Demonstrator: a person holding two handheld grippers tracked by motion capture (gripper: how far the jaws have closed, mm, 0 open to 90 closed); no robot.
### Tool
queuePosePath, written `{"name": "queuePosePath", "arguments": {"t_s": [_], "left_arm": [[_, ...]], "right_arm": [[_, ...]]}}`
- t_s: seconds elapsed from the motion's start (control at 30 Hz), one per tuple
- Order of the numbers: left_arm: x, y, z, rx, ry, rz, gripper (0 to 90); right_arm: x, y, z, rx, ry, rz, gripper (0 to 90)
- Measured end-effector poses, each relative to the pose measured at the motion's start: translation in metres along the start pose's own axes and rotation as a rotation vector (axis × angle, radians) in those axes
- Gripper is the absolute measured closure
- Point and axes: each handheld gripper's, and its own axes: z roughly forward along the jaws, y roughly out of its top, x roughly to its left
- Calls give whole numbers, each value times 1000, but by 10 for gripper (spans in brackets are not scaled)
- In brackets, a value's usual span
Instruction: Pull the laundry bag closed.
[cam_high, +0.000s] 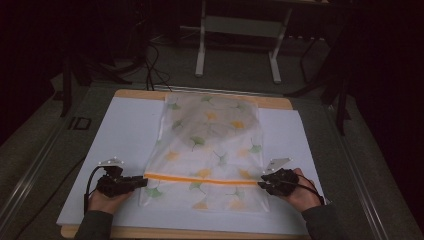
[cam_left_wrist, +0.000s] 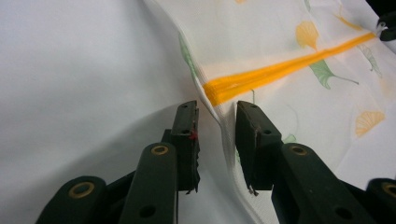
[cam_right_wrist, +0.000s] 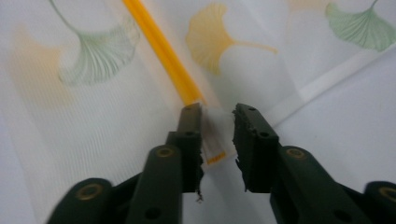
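A thin white cloth (cam_high: 210, 145) printed with green and yellow ginkgo leaves lies flat on the white board (cam_high: 125, 135). An orange stripe (cam_high: 200, 179) crosses it near the front. My left gripper (cam_high: 145, 181) is at the stripe's left end, my right gripper (cam_high: 260, 184) at its right end. In the left gripper view the left gripper (cam_left_wrist: 217, 116) is open, with the raised cloth edge (cam_left_wrist: 224, 126) running between the jaws just below the stripe (cam_left_wrist: 280, 70). In the right gripper view the right gripper (cam_right_wrist: 217, 116) is open, and the stripe's end (cam_right_wrist: 187, 91) lies by its left jaw.
The white board rests on a wooden tabletop (cam_high: 280, 102) with grey floor around it. A white table frame (cam_high: 200, 50) stands behind, and cables (cam_high: 150, 65) trail on the floor at the back left. A cable (cam_high: 89, 182) loops off my left gripper.
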Motion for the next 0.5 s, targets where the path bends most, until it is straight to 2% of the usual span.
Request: {"name": "queuePosePath", "arguments": {"t_s": [0.2,0.27,0.4,0.5], "left_arm": [[0,0,-4,-29,45,17,700],[0,1,-5,-41,62,22,699],[-2,1,-8,-62,118,40,697],[-1,1,-8,-57,153,50,675]], "right_arm": [[-5,2,-5,-65,-3,53,669],[-7,1,-5,-70,-15,74,668],[-12,-3,-5,-114,-35,150,665],[-15,-7,-5,-154,-46,208,656]]}}
